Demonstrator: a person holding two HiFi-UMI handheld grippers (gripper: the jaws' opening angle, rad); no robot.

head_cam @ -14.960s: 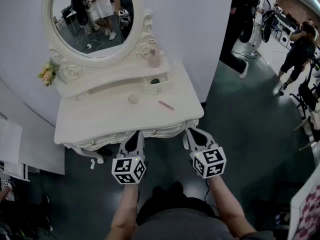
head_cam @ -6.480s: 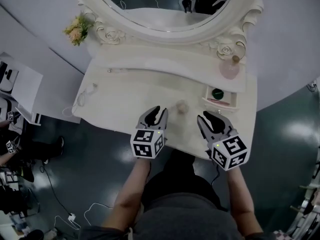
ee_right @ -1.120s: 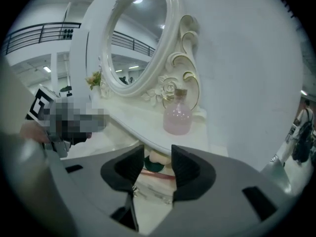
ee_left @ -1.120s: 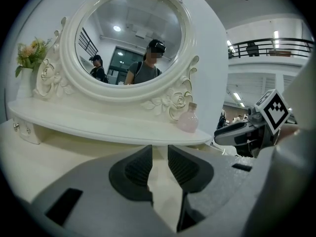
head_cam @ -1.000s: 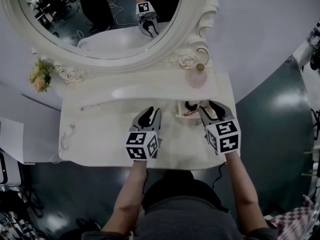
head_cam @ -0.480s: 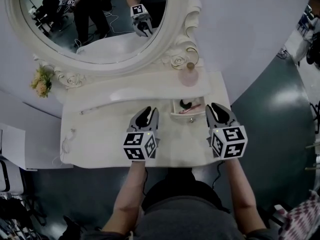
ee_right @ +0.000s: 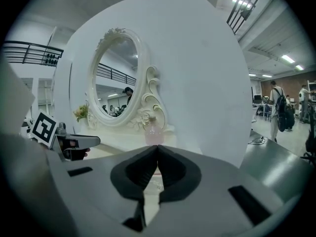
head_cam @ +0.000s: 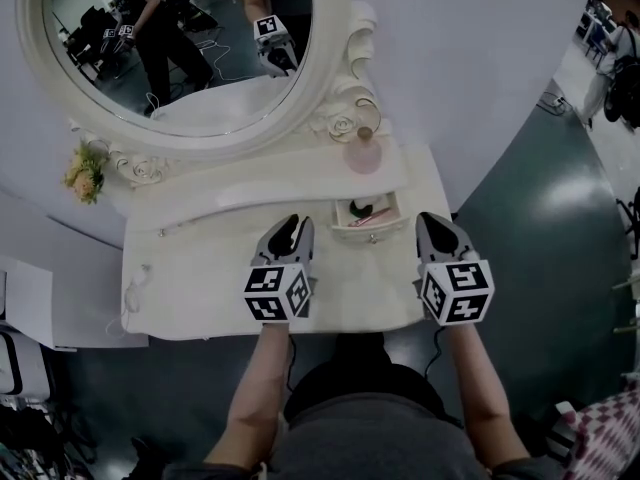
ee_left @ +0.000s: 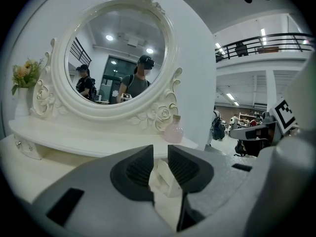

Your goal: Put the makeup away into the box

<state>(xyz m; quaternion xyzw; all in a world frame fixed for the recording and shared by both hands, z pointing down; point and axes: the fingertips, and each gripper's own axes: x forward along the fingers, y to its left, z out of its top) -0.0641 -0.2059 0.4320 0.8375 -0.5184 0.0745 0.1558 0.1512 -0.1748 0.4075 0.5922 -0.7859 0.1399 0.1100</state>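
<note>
The small open drawer (head_cam: 352, 230) of the white dressing table (head_cam: 200, 288) holds a pink stick (head_cam: 374, 218) and a dark round compact (head_cam: 361, 208). My right gripper (head_cam: 437, 226) hovers to the right of the drawer, over the table's right end; its jaws have just been closing and now meet with nothing between them (ee_right: 157, 149). Left of the drawer hangs my left gripper (head_cam: 287, 233), its jaws a little apart and empty (ee_left: 160, 154). Through that gap the drawer (ee_left: 165, 179) shows.
A pink perfume bottle (head_cam: 363, 154) stands on the upper shelf behind the drawer. An oval mirror (head_cam: 175, 48) rises at the back, with flowers (head_cam: 84, 173) at its left. People stand on the floor far right (ee_right: 276, 110).
My right gripper has drawn back from the drawer to the right and its jaws have closed empty. The left gripper has lifted slightly.
</note>
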